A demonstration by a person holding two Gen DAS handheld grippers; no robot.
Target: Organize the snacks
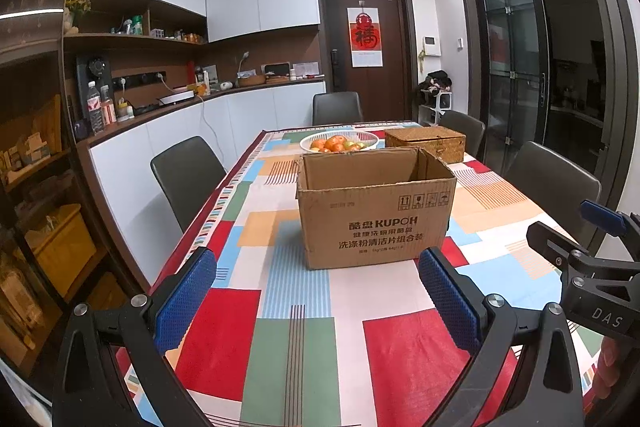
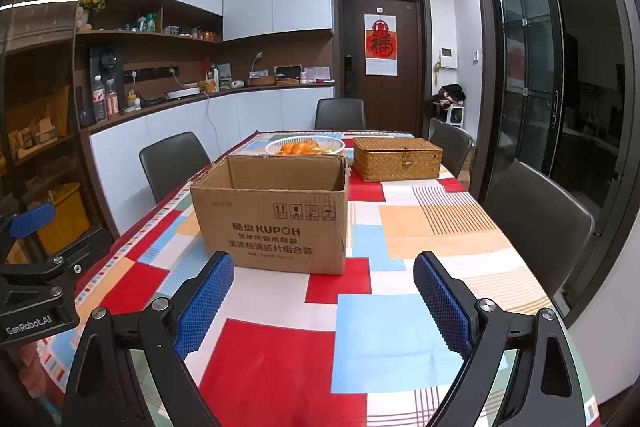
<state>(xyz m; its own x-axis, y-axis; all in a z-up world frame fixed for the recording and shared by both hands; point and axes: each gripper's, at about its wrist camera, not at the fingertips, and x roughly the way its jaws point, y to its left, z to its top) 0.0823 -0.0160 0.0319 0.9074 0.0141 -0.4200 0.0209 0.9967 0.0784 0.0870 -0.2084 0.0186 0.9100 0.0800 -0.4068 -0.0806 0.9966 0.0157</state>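
Observation:
An open brown cardboard box [image 1: 376, 211] printed KUPOH stands on the table with the patchwork cloth [image 1: 296, 291]; its inside is hidden from here. It also shows in the right wrist view [image 2: 276, 219]. My left gripper [image 1: 316, 291] is open and empty, held above the cloth in front of the box. My right gripper [image 2: 324, 299] is open and empty, likewise in front of the box. Each gripper shows at the edge of the other's view. No snacks are in view.
A white basket of fruit [image 1: 340, 142] and a closed wicker box [image 1: 426, 143] stand behind the cardboard box. Dark chairs [image 1: 188, 175] surround the table. A counter with bottles [image 1: 96, 107] runs along the left wall.

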